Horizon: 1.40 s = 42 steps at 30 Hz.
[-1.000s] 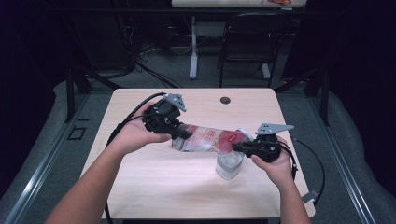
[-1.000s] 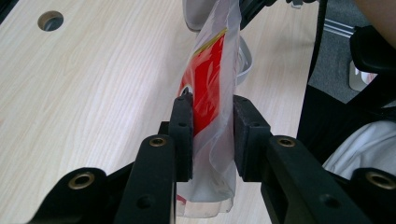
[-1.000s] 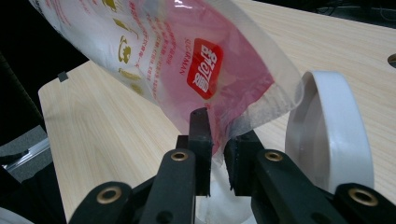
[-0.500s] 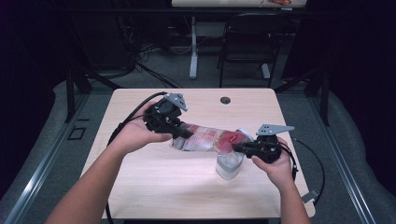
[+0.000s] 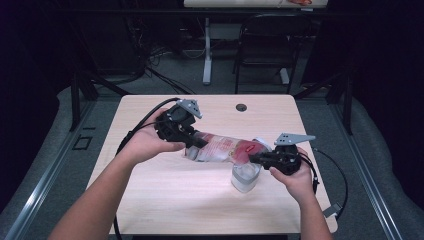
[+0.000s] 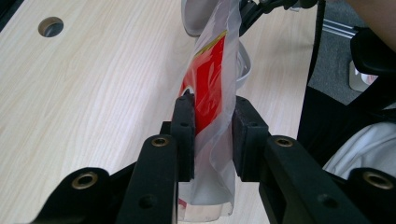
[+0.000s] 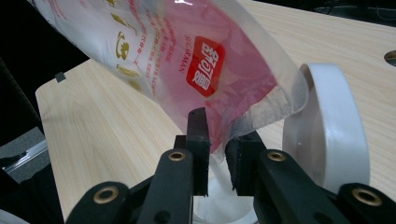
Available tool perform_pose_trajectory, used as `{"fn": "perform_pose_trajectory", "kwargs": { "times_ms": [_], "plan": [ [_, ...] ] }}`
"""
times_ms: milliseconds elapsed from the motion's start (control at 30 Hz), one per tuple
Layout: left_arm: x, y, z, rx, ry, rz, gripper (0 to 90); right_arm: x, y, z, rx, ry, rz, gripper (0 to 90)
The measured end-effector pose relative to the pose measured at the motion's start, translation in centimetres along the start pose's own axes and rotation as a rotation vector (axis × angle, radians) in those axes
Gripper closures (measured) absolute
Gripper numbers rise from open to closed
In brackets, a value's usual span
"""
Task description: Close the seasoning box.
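Note:
A clear plastic bag (image 5: 220, 148) with a red label hangs stretched between my two grippers above the wooden table (image 5: 150, 200). My left gripper (image 5: 197, 144) is shut on one end of the bag (image 6: 212, 79), which fills the gap between its pads (image 6: 184, 135); its jaws have just been closing a little. My right gripper (image 5: 255, 159) pinches the other end of the bag (image 7: 187, 60), its jaws having just opened slightly with the film still between them. A clear jar (image 5: 245, 176) stands directly under that end, with a white lid (image 7: 327, 135) beside it.
A round cable hole (image 5: 241, 107) sits near the table's far edge. Black cables trail from both grippers, over the left side (image 5: 135, 130) and off the right edge (image 5: 330, 165). A chair (image 5: 260, 50) and desk legs stand behind the table.

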<state>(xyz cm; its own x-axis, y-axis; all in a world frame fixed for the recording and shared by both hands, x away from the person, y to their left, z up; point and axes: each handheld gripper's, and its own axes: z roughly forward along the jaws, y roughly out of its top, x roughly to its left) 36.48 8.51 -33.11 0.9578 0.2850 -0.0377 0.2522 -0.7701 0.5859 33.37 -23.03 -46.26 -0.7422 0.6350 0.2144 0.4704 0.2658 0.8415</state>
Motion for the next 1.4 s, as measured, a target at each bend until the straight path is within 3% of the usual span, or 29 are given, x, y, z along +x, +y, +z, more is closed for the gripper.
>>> {"fn": "perform_pose_trajectory", "kwargs": {
  "times_ms": [733,1400],
  "plan": [
    [-0.36,0.36,0.06,-0.002,0.008,0.008,76.5,0.03,-0.16,-0.1,0.015,0.0,0.013,79.3],
    [-0.92,0.81,0.01,-0.013,-0.009,0.001,77.9,0.25,-0.11,-0.77,0.029,-0.011,0.011,80.4]
  ]
}}
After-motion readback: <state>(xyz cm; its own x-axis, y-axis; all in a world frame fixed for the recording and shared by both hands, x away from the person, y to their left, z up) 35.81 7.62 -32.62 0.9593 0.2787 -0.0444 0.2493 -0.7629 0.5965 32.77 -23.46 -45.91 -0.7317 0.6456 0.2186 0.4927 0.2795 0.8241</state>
